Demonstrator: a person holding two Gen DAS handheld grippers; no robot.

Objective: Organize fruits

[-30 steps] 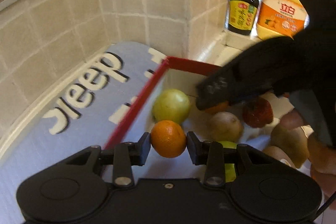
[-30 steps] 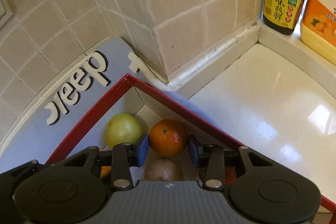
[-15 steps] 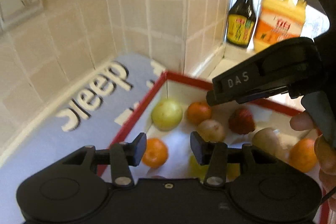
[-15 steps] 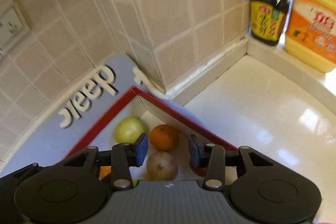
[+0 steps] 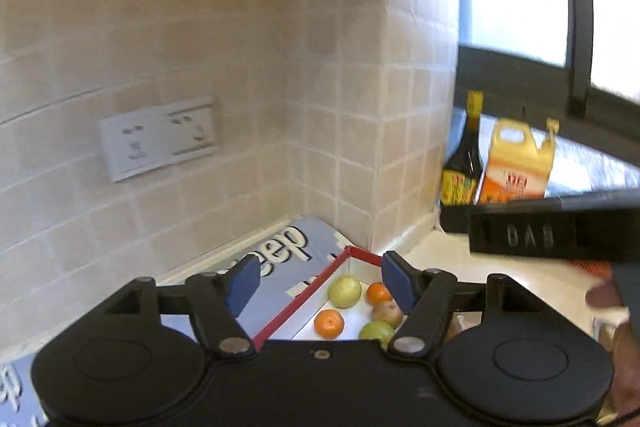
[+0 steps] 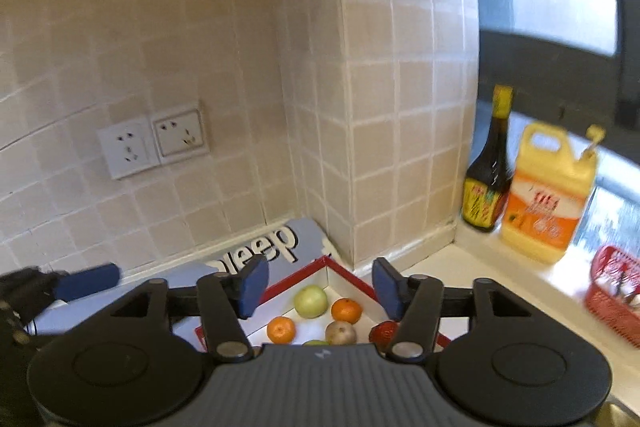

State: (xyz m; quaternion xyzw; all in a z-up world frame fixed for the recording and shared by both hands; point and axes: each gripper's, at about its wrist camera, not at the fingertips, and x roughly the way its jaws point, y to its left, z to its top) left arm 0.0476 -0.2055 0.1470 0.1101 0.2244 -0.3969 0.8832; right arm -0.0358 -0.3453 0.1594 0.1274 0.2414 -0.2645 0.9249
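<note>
Nearest the lens in each wrist view is the tool itself. The left hand-held gripper stands wide with nothing between its blue pads; its jaws have just been opening. The right hand-held gripper is also parted and empty, its jaws likewise just opening, though they look a little less spread.

Below and ahead of both lies the red-rimmed box, pushed into the tiled corner on the table. Inside it sit the fruits: a pale green apple-like fruit at the back corner, a mandarin beside it, a second mandarin nearer, a brown kiwi-like fruit and something red half hidden by the right pad. The fruits lie downward and forward of both tools, well apart from the pads; I judge neither hand clearly nearer.

The box rests against a pale blue panel printed with large white letters, seemingly "deep" or "sleep". Across the left view the other tool's body shows embossed "DAS".

Farther off stand a dark sauce bottle and a yellow detergent jug, labels too blurred to read
</note>
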